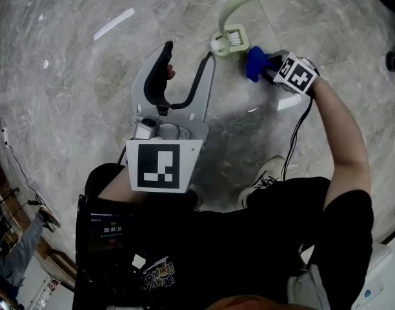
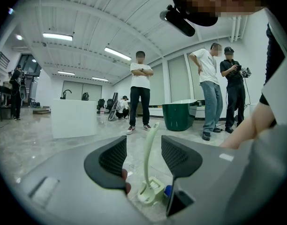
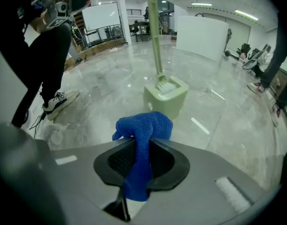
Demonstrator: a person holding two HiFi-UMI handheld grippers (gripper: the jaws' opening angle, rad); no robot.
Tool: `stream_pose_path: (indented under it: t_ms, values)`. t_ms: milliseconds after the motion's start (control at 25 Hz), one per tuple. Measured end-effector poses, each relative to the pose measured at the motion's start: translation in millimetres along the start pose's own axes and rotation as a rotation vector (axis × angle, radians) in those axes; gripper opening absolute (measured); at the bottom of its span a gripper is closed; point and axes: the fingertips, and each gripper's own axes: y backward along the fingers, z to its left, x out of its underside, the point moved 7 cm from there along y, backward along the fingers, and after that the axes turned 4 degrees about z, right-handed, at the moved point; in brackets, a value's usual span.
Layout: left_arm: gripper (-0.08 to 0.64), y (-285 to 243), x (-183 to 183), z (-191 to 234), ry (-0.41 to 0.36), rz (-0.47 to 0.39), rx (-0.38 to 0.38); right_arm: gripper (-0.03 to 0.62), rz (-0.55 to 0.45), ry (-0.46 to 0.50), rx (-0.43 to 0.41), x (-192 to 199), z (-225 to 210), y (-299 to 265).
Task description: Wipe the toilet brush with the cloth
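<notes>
Setting: grey marbled floor (image 1: 88, 57), person standing over it with one tool in each hand. The toilet brush (image 1: 239, 8) stands in a square pale green holder (image 1: 230, 42) on the floor, white bristles showing at the holder's mouth, curved pale green handle rising out of it. The right hand-held gripper (image 1: 268, 66) points steeply down just to the right of the holder, its marker cube toward the person's forearm. In the right gripper view its jaws stand narrow and clamp a blue cloth (image 3: 146, 125): the fabric runs down between the two ribbed pads, bunches out past the tips and hangs a little below them at the near end. From that view the holder (image 3: 166, 97) sits directly beyond the cloth with the brush handle (image 3: 155, 32) going up out of frame; whether the cloth touches the holder cannot be told. In the head view the cloth (image 1: 255, 63) lies just beside the holder's right edge. The left hand-held gripper (image 1: 188, 53) is held nearly level, higher and nearer the person, left of the brush. The left gripper view shows its jaws wide apart with nothing gripped; the brush handle (image 2: 150, 149) and holder (image 2: 150, 191) appear through the gap, well beyond the pads, with a spot of blue cloth (image 2: 167, 190) beside the holder. Background in that view: several people standing, a white block (image 2: 73, 118), a dark green tub (image 2: 180, 116).
</notes>
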Motion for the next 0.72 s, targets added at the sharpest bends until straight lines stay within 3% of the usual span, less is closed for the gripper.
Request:
stream_pose_path:
  t_ms: [280, 360, 440, 560, 720]
  values:
    - [0.235, 1, 7, -15, -0.040, 0.014, 0.044, 0.071, -0.043, 0.041, -0.135, -37, 43, -30]
    - [0.235, 2, 10, -21, -0.052, 0.017, 0.065, 0.071, -0.083, -0.001, -0.183, -43, 51, -31]
    - [0.235, 3, 11, -28, -0.073, 0.013, 0.094, 0.072, -0.146, -0.101, -0.206, -47, 55, -35]
    - [0.235, 6, 9, -39, -0.110, -0.007, 0.133, 0.072, -0.258, -0.279, -0.140, -60, 57, -41]
    - [0.235, 6, 6, -46, -0.137, -0.033, 0.156, 0.072, -0.347, -0.333, -0.071, -91, 61, -36]
